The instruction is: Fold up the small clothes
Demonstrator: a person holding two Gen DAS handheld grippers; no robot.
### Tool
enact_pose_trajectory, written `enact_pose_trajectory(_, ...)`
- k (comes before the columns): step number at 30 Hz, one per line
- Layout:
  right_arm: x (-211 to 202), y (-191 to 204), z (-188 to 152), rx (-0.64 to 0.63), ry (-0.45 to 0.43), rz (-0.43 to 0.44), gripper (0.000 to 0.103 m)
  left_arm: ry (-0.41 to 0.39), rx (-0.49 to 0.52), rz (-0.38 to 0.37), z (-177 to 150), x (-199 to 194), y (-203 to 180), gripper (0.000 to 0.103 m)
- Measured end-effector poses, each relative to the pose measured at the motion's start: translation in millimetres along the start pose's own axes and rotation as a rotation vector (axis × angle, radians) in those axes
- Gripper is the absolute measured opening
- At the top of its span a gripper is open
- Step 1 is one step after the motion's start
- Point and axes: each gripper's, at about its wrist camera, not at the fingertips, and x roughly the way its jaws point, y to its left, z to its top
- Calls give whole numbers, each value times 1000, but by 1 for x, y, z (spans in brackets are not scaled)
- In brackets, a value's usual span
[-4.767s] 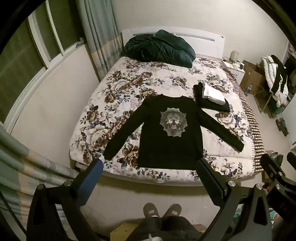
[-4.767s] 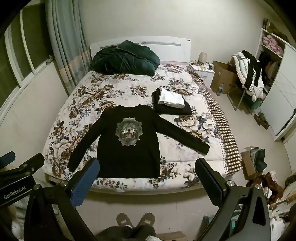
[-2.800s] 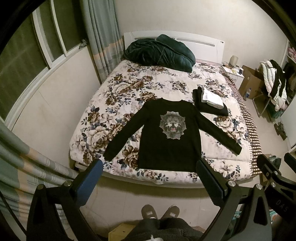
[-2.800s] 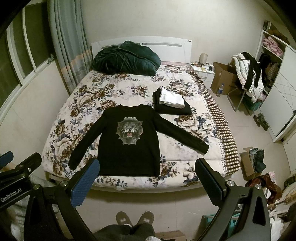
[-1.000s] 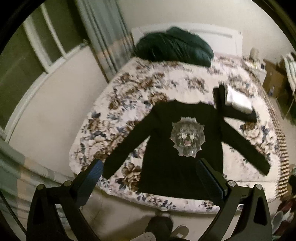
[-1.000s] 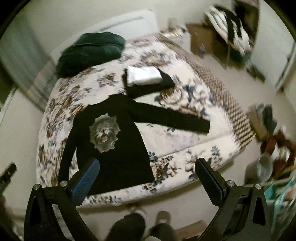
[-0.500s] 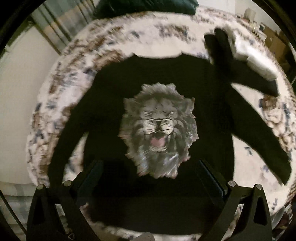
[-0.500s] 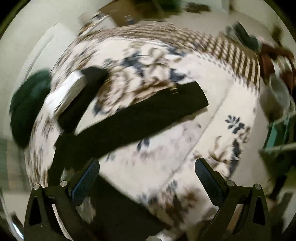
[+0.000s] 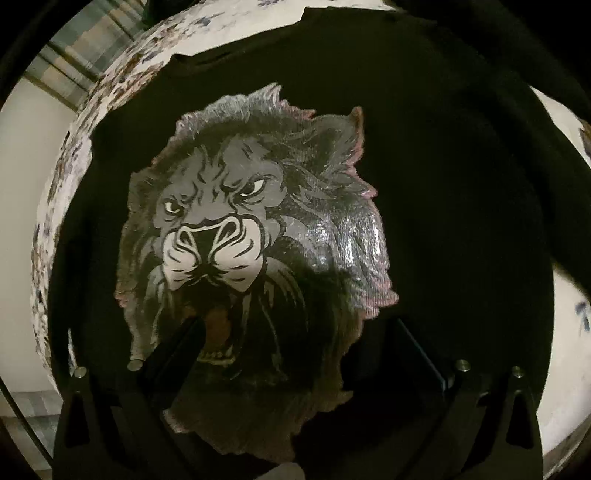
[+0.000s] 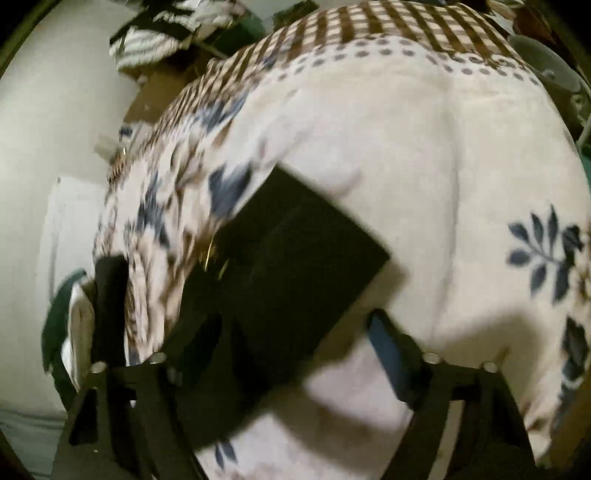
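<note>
A black long-sleeved top (image 9: 424, 192) with a grey lion print (image 9: 255, 236) lies flat on the floral bed cover. My left gripper (image 9: 299, 332) is open, close above the lower part of the print, its fingers (image 9: 177, 343) dark against the cloth. In the right wrist view the top's right sleeve end (image 10: 295, 266) lies on the cover. My right gripper (image 10: 295, 328) is open just above the cuff, left finger over the sleeve, right finger (image 10: 388, 347) over the bare cover.
The floral bed cover (image 10: 424, 155) has a brown checked border (image 10: 332, 33) at its edge. A folded black and white pile (image 10: 96, 325) lies further up the bed. Clutter on the floor (image 10: 159, 33) shows beyond the bed.
Both grippers have dropped from a standing view of the whole bed to close above the top: the left over the lion print, the right over the right sleeve's cuff.
</note>
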Motion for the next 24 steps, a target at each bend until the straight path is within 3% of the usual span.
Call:
enact_pose_trajectory(3, 6, -1, 12, 41, -40, 57, 76, 10, -47, -29, 5, 6, 2, 103)
enact_pose_trajectory(5, 15, 5, 18, 40, -21, 96, 76, 22, -74, -49, 7, 10, 3, 103)
enact_pose_trajectory(8, 34, 10, 25, 53, 14, 104, 77, 23, -97, -65, 7, 15, 1, 103)
enact_pose_trajectory(10, 34, 12, 30, 69, 5, 109, 71, 21, -111, -71, 6, 15, -1, 103)
enact_pose_trajectory(11, 32, 14, 32, 76, 1, 102, 55, 21, -113, -71, 5, 15, -2, 103)
enact_pose_trajectory(12, 27, 16, 34, 73, -3, 101, 31, 22, -112, -70, 5, 15, -4, 103)
enact_pose_trajectory(13, 23, 19, 35, 68, -6, 90, 17, 25, -110, -71, 4, 15, -3, 103)
enact_pose_trajectory(14, 18, 24, 37, 58, -5, 91, 13, 30, -110, -73, 4, 14, -4, 103)
enact_pose_trajectory(19, -23, 70, 35, -88, -43, 91, 13, 31, -148, -122, 5, 9, 11, 103)
enact_pose_trajectory(24, -60, 181, -4, -342, -38, 149, 12, -11, -236, -124, -12, -9, 55, 103)
